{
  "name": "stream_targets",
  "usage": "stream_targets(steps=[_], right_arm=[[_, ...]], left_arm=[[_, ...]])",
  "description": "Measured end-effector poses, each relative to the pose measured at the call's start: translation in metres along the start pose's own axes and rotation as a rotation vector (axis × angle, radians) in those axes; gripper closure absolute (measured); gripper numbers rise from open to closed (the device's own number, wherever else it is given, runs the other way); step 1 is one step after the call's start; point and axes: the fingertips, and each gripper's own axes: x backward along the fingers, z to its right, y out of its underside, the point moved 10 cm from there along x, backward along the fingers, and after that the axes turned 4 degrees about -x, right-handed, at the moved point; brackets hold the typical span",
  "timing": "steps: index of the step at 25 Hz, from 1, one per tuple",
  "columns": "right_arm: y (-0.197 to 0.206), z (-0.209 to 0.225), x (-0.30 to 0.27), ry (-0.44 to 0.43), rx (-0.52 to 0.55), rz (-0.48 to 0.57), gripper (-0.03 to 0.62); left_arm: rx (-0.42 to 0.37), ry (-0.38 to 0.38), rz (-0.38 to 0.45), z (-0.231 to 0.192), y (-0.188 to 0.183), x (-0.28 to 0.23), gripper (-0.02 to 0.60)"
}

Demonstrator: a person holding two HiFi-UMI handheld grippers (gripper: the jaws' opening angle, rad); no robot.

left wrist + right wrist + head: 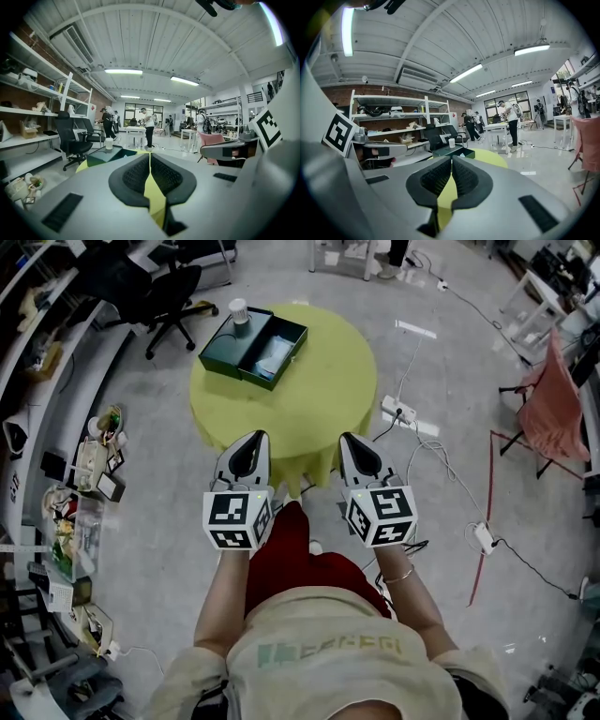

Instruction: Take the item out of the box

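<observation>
White cylindrical item [238, 308]: upright on the left half of the box, at its far corner.
Dark green rectangular box [225, 341]: lies open at the table's far left edge; the right half shows a pale lining.
Yellow-green round table [309, 418]: open surface from box to near edge.
Left gripper [251, 437] [150, 154]: fingers together, empty, over the near edge.
Right gripper [349, 438] [451, 161]: fingers together, empty, beside the left one, not touching.
Grey floor [450, 362]: open around the table; white power strip [398, 412] near its right edge, black office chair [173, 296] beyond the box.
</observation>
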Motion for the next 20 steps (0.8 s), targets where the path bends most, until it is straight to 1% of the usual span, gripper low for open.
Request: stream_targets(steps=[5,10,14,20], right_arm=[[-0.01,0.016,-0.03,0.017,0.0,-0.007,0.557],[-0.019,0.033,-0.07,0.029,0.004,-0.028,0.557],[-0.028,0.04,-0.105,0.04,0.004,-0.038,0.557],[-0.045,0.053,-0.154,0.064,0.008,-0.057,0.557]], left_arm=[[-0.009,0.006,0.003,-0.019,-0.005,-0.036,0.554],[-0.015,0.015,-0.033,-0.046,-0.008,-0.087,0.554],[-0.04,0.028,-0.066,-0.068,-0.011,-0.126,0.554],[-0.036,0.057,-0.093,-0.099,-0.018,-0.182,0.552]])
